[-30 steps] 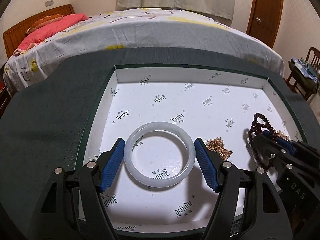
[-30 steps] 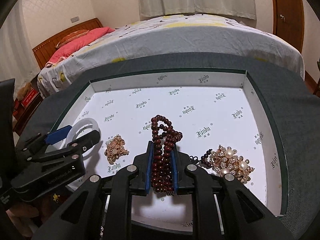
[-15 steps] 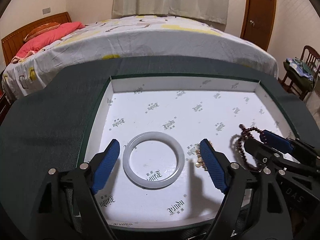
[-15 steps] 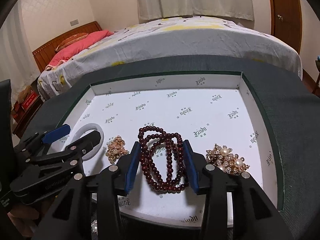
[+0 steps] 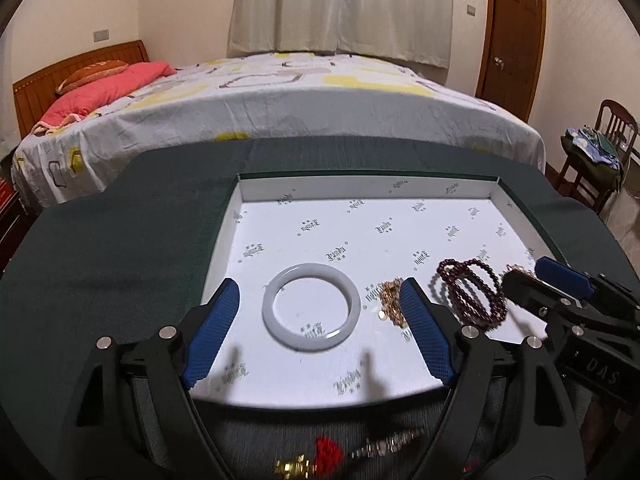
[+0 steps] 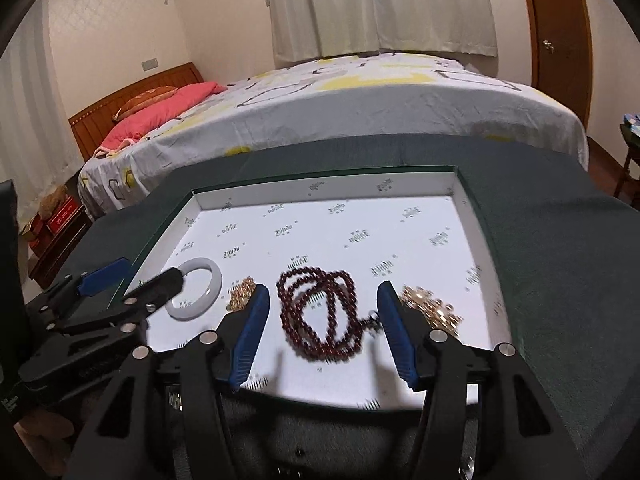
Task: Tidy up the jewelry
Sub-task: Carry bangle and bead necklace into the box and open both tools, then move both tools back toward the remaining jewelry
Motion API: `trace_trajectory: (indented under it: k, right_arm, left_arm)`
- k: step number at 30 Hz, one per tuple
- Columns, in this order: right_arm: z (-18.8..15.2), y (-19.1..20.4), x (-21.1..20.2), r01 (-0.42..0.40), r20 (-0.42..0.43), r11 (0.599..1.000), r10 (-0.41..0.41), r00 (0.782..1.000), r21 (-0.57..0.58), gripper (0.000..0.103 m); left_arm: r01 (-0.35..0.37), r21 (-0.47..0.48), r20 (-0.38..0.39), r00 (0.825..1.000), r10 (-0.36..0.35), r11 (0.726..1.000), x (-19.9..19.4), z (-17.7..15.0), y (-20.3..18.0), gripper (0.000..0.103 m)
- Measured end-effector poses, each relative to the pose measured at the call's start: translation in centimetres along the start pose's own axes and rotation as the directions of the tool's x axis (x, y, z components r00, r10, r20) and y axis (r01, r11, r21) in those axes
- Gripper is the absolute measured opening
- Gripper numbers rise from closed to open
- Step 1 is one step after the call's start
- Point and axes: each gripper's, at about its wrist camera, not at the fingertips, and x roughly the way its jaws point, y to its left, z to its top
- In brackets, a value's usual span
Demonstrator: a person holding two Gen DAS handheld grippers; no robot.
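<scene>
While both claws stood spread above the tray, nothing was held.

The left gripper (image 5: 320, 332) stood wide around the white bangle (image 5: 311, 306), not touching it; the right gripper (image 6: 320, 336), jaws just opened, stood clear of the dark red bead string (image 6: 320, 314), which lay loose on the white tray (image 6: 320, 190) between a gold chain (image 6: 241, 294) and a pearl brooch (image 6: 434, 308). A careless finger could probably drag the beads, or tangle them with the chain; the pieces under the tray's near edge looked still unsorted.

Gold chain (image 5: 391, 303) half hidden behind left tool's pad, red-tasselled piece (image 5: 329, 455) blurred at bottom edge
</scene>
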Motion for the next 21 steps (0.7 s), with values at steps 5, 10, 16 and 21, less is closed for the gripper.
trace_trajectory:
  k: [5, 10, 16, 21]
  right_arm:
    - [-1.5, -0.2, -2.2, 0.026, 0.017, 1.000, -0.026, 1.000, -0.009, 0.055]
    - [-3.2, -0.6, -4.4, 0.061, 0.029, 0.998, -0.060, 0.998, -0.031, 0.055]
    - [-5.4, -2.0, -6.2, 0.089, 0.011, 0.996, -0.089, 0.996, -0.028, 0.055]
    - [-6.8, -3.7, -7.2, 0.106, -0.004, 0.994, -0.106, 0.994, 0.002, 0.055]
  left_arm:
    - [0.000, -0.001, 0.008, 1.000, 0.001, 1.000, -2.2, -1.2, -0.3, 0.080]
    - [0.002, -0.010, 0.014, 1.000, -0.002, 1.000, -4.4, -2.9, -0.9, 0.080]
    - [0.018, -0.028, -0.002, 1.000, -0.018, 0.999, -6.2, -5.1, -1.9, 0.080]
    - [0.024, -0.022, -0.021, 0.999, -0.024, 0.999, -7.3, -6.9, -3.6, 0.080]
